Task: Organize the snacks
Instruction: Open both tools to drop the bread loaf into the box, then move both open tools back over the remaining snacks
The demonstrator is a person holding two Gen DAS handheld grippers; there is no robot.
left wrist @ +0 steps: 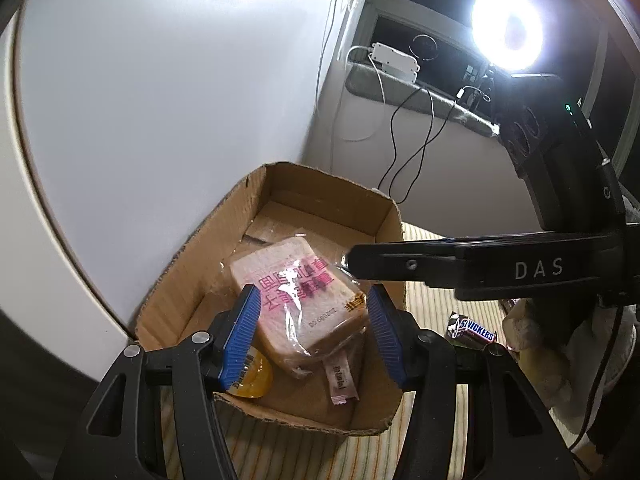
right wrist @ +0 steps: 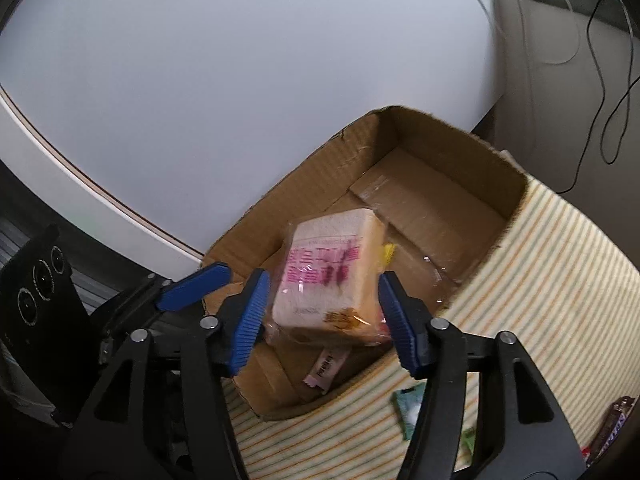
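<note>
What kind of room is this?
Probably a room at home: a cardboard box of snacks sits on a striped cloth by a white wall, near a windowsill with cables.

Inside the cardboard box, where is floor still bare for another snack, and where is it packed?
Bare: the far half of the cardboard box, between the back wall and the wrapped bread. Crowded: the near end, where the bread overlaps a pink sachet beside a yellow cup.

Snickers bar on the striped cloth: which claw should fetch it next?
Right. The Snickers bar lies outside the cardboard box on the right claw side; the left claw hangs over the box.
</note>
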